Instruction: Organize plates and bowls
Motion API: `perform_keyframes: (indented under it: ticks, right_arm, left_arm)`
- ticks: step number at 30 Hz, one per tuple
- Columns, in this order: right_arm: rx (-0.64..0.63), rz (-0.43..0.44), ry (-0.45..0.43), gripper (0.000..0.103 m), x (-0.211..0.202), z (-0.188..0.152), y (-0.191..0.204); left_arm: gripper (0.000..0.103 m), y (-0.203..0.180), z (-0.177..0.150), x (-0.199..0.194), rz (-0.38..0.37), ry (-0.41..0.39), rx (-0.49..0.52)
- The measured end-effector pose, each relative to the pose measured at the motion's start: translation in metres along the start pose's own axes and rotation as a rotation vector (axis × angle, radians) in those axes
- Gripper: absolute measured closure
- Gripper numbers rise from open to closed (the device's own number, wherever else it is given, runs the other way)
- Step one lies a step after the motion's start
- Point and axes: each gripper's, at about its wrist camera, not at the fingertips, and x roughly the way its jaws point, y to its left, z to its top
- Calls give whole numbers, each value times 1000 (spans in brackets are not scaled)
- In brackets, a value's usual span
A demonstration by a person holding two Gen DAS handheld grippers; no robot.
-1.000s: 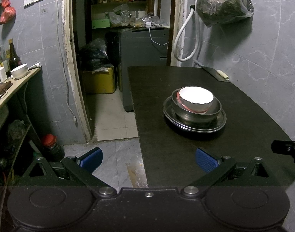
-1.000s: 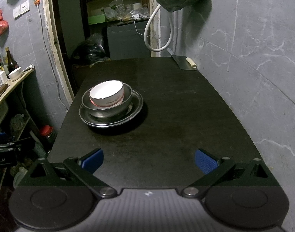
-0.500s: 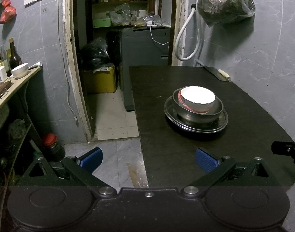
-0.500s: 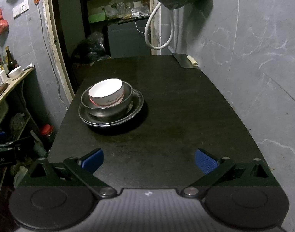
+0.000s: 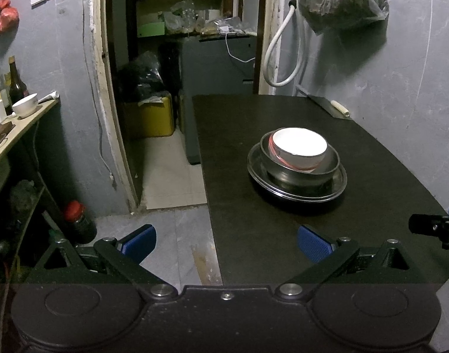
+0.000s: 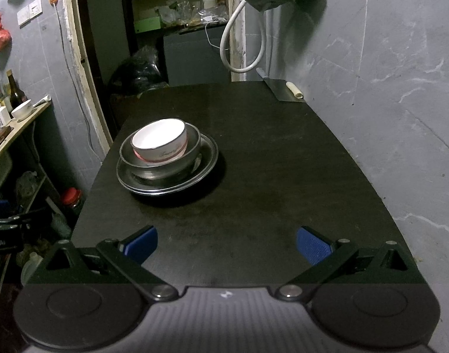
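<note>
The nested white bowl [image 6: 159, 142] sits upper left of the spread, empty right hand-held gripper [image 6: 226, 245], which seems nearer; the left hand-held gripper [image 5: 225, 245] is spread too.

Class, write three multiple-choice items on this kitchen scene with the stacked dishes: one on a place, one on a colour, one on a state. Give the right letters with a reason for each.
1. Where does the white bowl sit?
A. Inside the metal bowl
B. Bare on the table
C. On the side shelf

2. What colour are the pads on the gripper fingers?
A. Red
B. Blue
C. Yellow

3. How do the left gripper and the right gripper stand?
A. Both shut on the metal plate
B. One open, one shut on a bowl
C. Both open, holding nothing

Answers:
1 A, the white bowl nests in the metal bowl, which stands on the metal plate on the black table.
2 B, the pads show blue in both wrist views.
3 C, the fingers are spread wide with only table and floor between them.
</note>
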Motion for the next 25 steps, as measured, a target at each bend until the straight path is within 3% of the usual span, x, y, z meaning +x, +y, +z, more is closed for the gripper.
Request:
perform_keyframes:
  ticks: [25]
  right_arm:
    - [22,-11,36,0,14,5,-7]
  left_arm:
    - [1,-12,12,25,1,14,18]
